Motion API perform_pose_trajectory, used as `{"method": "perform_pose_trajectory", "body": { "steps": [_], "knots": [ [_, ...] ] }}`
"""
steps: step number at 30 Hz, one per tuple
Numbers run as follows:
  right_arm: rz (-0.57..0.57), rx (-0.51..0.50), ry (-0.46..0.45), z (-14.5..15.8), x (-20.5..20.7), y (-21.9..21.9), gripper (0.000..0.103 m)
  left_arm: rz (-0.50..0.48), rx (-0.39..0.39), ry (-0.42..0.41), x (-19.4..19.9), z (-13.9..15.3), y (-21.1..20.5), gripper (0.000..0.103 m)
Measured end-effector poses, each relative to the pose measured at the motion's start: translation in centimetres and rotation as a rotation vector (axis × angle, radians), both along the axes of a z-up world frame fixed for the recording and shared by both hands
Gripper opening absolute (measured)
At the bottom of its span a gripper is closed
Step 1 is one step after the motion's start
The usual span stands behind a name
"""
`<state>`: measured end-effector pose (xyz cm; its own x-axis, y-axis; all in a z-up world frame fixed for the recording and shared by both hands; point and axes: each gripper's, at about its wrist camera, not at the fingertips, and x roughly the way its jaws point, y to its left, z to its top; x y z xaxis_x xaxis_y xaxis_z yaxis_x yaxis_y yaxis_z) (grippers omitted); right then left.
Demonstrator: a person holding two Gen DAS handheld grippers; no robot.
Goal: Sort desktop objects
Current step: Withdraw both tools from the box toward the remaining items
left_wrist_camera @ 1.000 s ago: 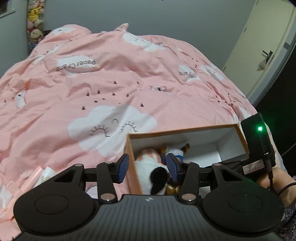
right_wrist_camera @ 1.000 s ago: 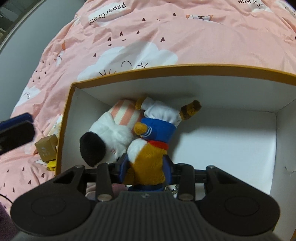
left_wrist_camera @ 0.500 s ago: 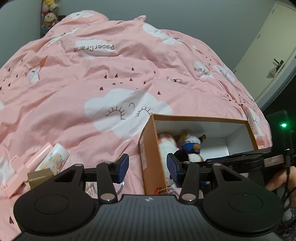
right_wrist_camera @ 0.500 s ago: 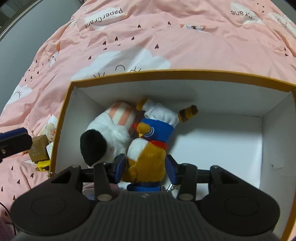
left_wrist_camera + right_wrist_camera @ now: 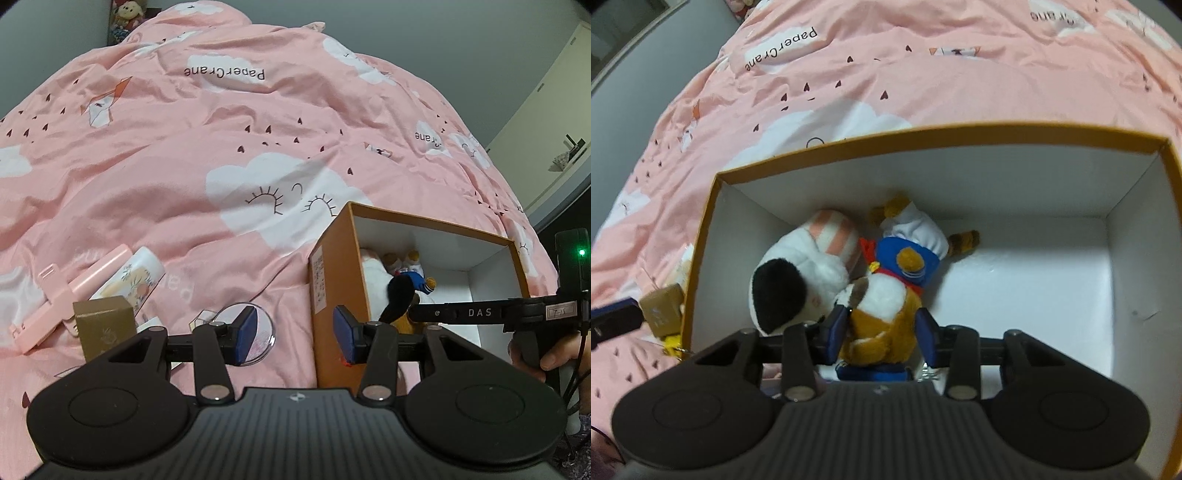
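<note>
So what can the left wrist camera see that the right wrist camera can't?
Only the left wrist view shows the pink case, the round mirror, a closet door and the person's hand on the right tool.

Only the right wrist view shows the right gripper, its jaws closing around the orange plush toy, and the bare box floor.

Both show the orange box, the white plush, the small gold box and the pink bedspread.

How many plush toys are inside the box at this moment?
2. A white plush dog with a black ear lies at the left wall of the box. A brown plush in a blue jacket lies beside it, between the closing right claw's pads. Others may be hidden beneath.
</note>
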<state>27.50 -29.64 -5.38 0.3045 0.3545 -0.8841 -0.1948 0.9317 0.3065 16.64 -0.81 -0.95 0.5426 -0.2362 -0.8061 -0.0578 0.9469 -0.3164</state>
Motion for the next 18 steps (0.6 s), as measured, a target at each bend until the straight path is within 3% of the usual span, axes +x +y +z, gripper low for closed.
{"method": "perform_pose_trajectory", "body": {
  "steps": [4, 12, 18],
  "knots": [
    [0.002, 0.065, 0.037, -0.5, -0.1, 0.0, 0.036, 0.009, -0.009, 0.008, 0.0, -0.2, 0.3, 0.053],
    [0.008, 0.026, 0.029, -0.6, -0.2, 0.6, 0.035, -0.004, 0.001, 0.019, 0.0, -0.6, 0.0, 0.053],
    [0.036, -0.072, -0.031, 0.8, -1.2, 1.5, 0.037, -0.026, 0.036, 0.03, -0.3, -0.8, -0.4, 0.053]
  ]
}}
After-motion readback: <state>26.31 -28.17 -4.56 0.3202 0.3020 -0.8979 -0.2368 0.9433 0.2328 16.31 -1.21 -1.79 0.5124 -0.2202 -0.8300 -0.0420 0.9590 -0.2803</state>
